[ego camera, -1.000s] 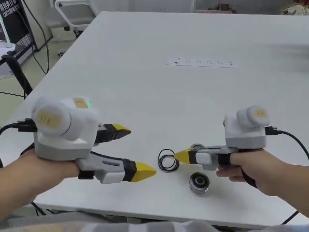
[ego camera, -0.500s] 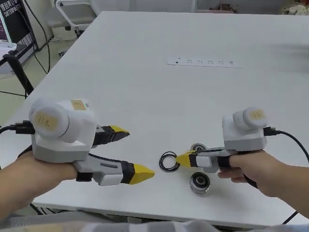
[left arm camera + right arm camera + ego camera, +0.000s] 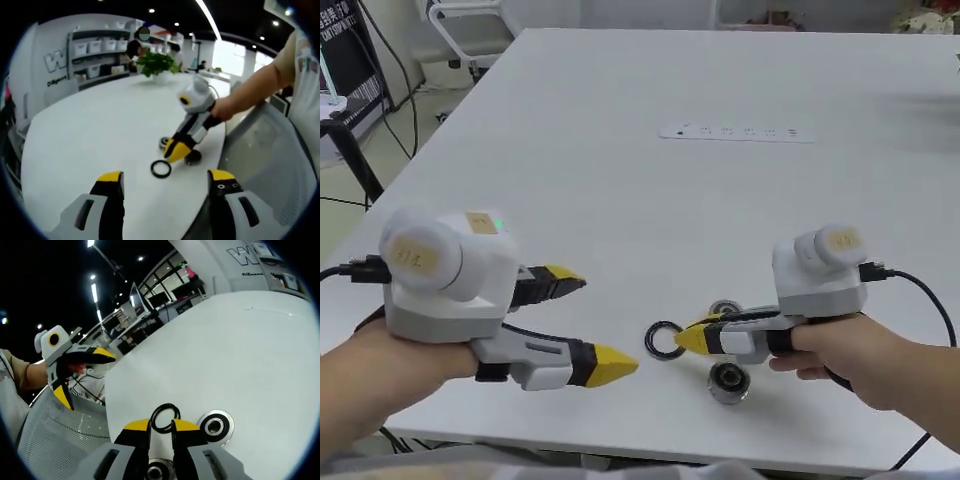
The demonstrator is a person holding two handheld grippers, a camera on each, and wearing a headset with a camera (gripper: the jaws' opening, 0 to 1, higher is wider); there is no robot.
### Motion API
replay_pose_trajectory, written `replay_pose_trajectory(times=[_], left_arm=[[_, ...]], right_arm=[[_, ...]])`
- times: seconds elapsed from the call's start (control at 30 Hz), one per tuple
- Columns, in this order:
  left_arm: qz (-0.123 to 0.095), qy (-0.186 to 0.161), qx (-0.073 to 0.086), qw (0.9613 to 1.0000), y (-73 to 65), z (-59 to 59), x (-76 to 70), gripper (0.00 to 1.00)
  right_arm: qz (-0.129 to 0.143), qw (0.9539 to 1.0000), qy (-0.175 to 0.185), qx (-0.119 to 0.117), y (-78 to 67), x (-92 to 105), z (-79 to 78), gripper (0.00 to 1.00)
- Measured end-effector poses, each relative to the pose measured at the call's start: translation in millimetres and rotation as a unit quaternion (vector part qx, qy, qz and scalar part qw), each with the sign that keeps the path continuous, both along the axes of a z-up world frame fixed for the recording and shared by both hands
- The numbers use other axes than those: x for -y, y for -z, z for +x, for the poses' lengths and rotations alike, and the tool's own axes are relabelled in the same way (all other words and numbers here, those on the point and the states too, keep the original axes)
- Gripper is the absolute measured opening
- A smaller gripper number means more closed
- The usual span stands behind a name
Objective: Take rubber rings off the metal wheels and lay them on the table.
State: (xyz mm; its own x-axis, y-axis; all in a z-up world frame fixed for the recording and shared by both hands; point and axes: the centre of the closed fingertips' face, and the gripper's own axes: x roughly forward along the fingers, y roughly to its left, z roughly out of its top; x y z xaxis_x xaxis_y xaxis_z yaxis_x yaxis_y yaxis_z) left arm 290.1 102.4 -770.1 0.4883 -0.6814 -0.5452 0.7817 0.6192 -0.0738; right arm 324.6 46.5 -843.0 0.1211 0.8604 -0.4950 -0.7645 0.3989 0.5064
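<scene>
A black rubber ring [image 3: 663, 340] lies low on the white table [image 3: 620, 180], right at the tips of my right gripper [image 3: 692, 340]. In the right gripper view the ring [image 3: 165, 417] has its near edge between the nearly closed yellow tips of the right gripper [image 3: 161, 426], which is shut on it. One metal wheel [image 3: 725, 308] sits just behind that gripper and another metal wheel [image 3: 728, 382] just in front of it. My left gripper [image 3: 588, 320] hovers wide open to the left of the ring, holding nothing. The ring [image 3: 161, 169] lies ahead of the left gripper [image 3: 165, 176].
A white power strip [image 3: 735, 132] lies across the far middle of the table. The table's near edge [image 3: 620, 448] runs just below the grippers and wheels. A chair [image 3: 470, 30] and dark stands are off the far left corner.
My right gripper has shifted slightly left and toward me with the ring at its tips. The ring, which looked like loose overlapping loops, now reads as one loop. The left gripper has barely moved.
</scene>
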Motion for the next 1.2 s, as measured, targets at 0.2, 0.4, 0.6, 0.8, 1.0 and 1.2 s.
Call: replay_pose_trajectory(times=[0.2, 0.4, 0.6, 0.8, 1.0, 1.2], left_arm=[[0.0, 0.004, 0.001, 1.0, -1.2, -0.3, 3.8, 0.69], [-0.005, 0.006, 0.003, 1.0, -6.5, 0.6, 7.8, 0.69], [-0.009, 0.005, 0.01, 0.9999, -14.0, 1.9, 8.3, 0.69], [-0.014, 0.0, 0.015, 0.9998, -21.2, 3.7, 6.1, 0.7], [-0.018, -0.005, 0.02, 0.9996, -27.0, 4.3, 4.4, 0.7], [-0.02, -0.009, 0.023, 0.9995, -31.1, 4.4, 3.6, 0.7]], right_arm=[[0.01, 0.9999, 0.004, 0.011, -11.0, 5.3, 2.3, 0.19], [0.027, 0.9994, 0.011, 0.019, -25.4, 10.8, 2.4, 0.24], [0.033, 0.9982, 0.006, 0.048, -43.9, 17.4, -1.6, 0.3], [0.039, 0.9964, 0.007, 0.075, -60.6, 27.7, -1.6, 0.36], [0.042, 0.9939, 0.009, 0.102, -75.5, 40.8, -5.2, 0.42], [0.034, 0.9914, 0.013, 0.126, -81.5, 54.1, -8.2, 0.51]])
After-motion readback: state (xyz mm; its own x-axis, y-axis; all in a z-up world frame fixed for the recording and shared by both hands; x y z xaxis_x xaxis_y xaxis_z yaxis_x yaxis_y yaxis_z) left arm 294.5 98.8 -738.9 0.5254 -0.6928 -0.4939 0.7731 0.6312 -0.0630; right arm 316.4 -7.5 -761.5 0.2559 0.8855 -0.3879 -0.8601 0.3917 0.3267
